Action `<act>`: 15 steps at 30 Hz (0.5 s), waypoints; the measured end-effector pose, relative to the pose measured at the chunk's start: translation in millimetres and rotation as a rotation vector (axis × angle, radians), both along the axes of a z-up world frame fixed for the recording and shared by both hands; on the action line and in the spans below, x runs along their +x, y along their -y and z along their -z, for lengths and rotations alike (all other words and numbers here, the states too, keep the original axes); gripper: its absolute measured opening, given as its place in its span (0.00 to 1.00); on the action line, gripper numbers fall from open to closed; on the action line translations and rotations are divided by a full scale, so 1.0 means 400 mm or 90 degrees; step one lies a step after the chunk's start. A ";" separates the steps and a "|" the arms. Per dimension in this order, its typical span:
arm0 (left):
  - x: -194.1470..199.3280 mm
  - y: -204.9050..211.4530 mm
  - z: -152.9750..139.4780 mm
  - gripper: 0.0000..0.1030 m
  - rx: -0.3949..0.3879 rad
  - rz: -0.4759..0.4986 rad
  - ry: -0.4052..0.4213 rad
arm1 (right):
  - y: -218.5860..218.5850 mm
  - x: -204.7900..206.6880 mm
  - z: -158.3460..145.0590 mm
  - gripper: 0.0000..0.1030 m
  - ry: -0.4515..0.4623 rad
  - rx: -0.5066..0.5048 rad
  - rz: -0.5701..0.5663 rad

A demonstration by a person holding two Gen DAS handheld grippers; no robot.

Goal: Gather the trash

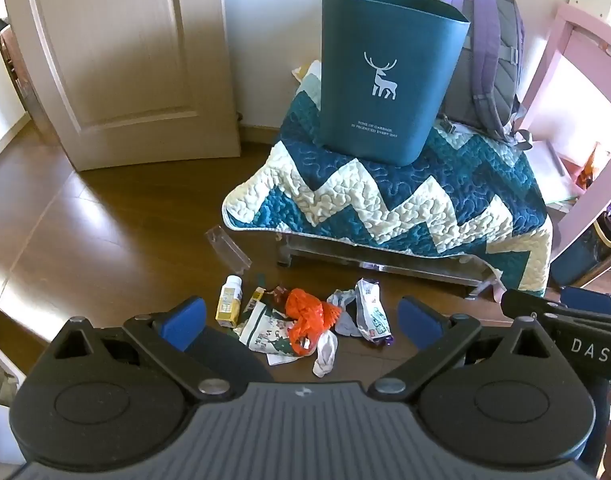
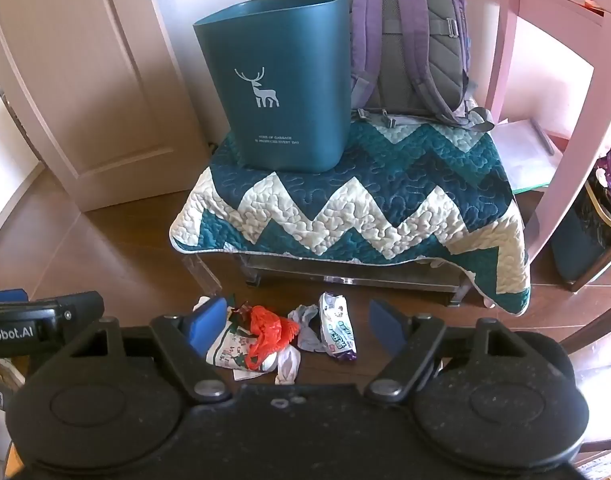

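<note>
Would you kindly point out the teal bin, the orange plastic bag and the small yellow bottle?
teal bin point(image 1: 379, 80): left wrist view, front wall by the deer.
orange plastic bag point(image 1: 309, 312): left wrist view, crumpled middle.
small yellow bottle point(image 1: 228, 302): left wrist view, label.

Bright daylight fills both views, laying pale glare patches across the wooden floor point(image 1: 65, 216) at left and washing out the pink shelf point(image 2: 561, 92) at right. The quilt point(image 2: 345, 208) casts a dark shadow beneath its edge. Focus stays sharp mid-frame; fisheye distortion bows the door point(image 1: 117, 60) and darkens the corners.
</note>
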State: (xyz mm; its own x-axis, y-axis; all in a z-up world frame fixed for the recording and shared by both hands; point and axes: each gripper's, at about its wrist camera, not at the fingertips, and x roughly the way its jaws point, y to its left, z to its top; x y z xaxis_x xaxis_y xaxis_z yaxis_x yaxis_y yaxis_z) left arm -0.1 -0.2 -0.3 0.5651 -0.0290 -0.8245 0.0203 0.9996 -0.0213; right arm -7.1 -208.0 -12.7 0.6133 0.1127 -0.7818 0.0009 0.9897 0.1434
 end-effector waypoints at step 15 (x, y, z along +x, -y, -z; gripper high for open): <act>0.003 -0.003 0.003 1.00 -0.002 0.006 -0.010 | -0.003 0.002 -0.002 0.76 -0.002 0.000 -0.004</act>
